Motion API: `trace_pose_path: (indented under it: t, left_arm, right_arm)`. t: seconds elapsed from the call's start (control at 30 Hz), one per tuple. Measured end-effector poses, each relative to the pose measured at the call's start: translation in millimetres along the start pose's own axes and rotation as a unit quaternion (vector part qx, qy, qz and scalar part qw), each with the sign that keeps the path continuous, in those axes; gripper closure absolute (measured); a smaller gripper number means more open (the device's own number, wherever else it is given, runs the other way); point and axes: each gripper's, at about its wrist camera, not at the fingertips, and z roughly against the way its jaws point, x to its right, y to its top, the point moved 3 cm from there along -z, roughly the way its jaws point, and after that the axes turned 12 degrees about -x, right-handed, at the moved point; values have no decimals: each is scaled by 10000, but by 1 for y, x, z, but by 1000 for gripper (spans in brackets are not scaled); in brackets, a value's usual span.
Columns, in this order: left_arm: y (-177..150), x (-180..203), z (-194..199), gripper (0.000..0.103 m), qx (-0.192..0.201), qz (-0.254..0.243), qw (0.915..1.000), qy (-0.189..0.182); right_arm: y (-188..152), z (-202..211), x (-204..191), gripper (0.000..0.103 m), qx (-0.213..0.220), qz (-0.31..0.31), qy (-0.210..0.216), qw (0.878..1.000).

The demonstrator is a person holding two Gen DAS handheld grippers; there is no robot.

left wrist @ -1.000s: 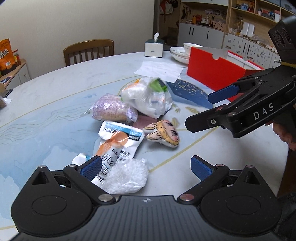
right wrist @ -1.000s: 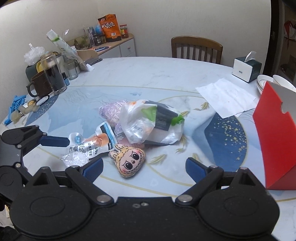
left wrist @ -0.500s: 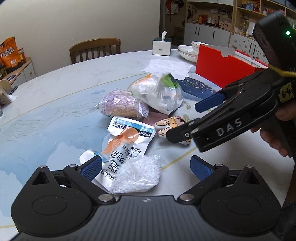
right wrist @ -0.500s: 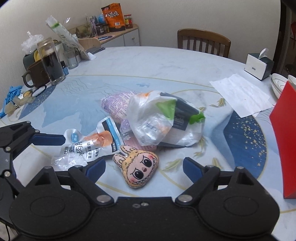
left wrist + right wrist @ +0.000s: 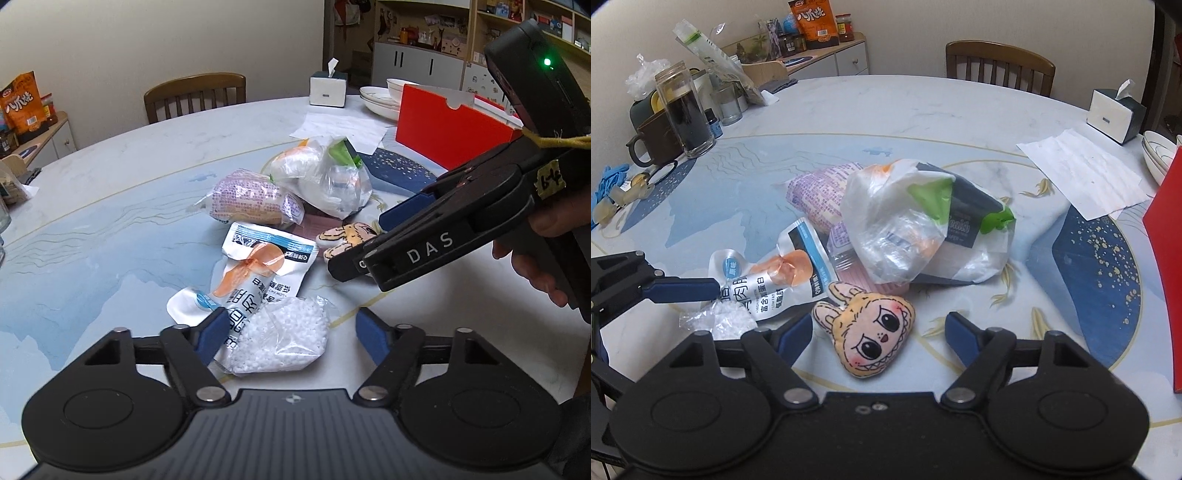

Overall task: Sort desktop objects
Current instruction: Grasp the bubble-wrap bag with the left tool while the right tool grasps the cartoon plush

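Left claw (image 5: 291, 336) closing w/ bead bag (image 5: 282, 339) between.

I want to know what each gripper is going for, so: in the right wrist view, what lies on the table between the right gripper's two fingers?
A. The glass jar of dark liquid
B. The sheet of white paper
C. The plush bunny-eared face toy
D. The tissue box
C: the plush bunny-eared face toy lies on the table between the fingers of the right gripper, whose jaws are closing but not yet pressing on it.
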Motion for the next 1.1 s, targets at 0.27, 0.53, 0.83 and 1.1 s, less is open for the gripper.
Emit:
trace_pose_path:
  t: [0.27, 0.53, 0.83, 1.1]
  left_arm:
    - [-1, 4, 0, 56, -98, -92, 9997, 194]
    - [-2, 7, 3, 66, -124, -35, 9997, 210]
    - [1, 16, 4, 70, -161, 4, 9997, 170]
    - [14, 31, 6, 71, -45, -35, 10000, 62]
  right_arm:
    - [1, -3, 0, 46, -77, -13, 124, 9999]
    - [-2, 5, 3, 48, -7, -12, 151, 9999]
    - [-12, 21, 13, 48, -3, -75, 163, 9998]
    - [-23, 36, 34, 48, -22, -278, 9, 9996]
